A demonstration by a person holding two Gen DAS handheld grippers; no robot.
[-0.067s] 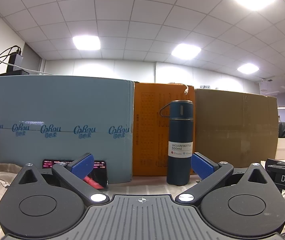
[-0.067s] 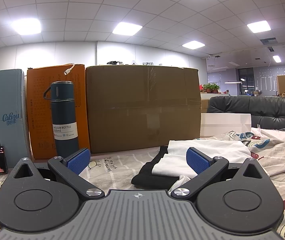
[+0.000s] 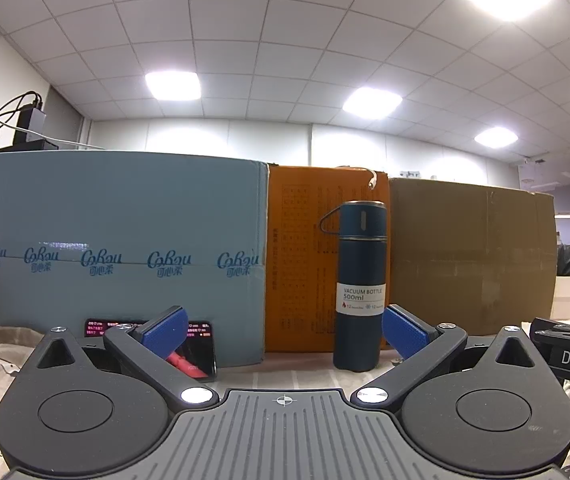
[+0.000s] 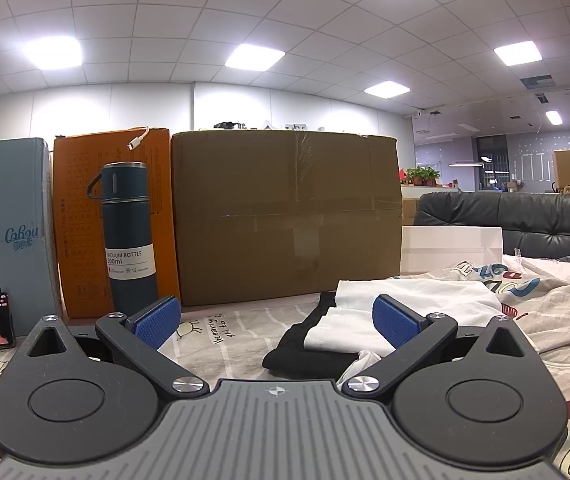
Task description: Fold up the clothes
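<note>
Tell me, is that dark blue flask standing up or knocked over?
Upright. The vacuum bottle stands on its base in front of the orange box, cap on top, its label reading level.

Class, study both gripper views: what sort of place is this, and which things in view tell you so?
Most likely an open-plan office or workroom, not a home. A tiled drop ceiling with panel lights runs overhead, stacked shipping cartons line the table, and a black sofa stands to the right.
</note>
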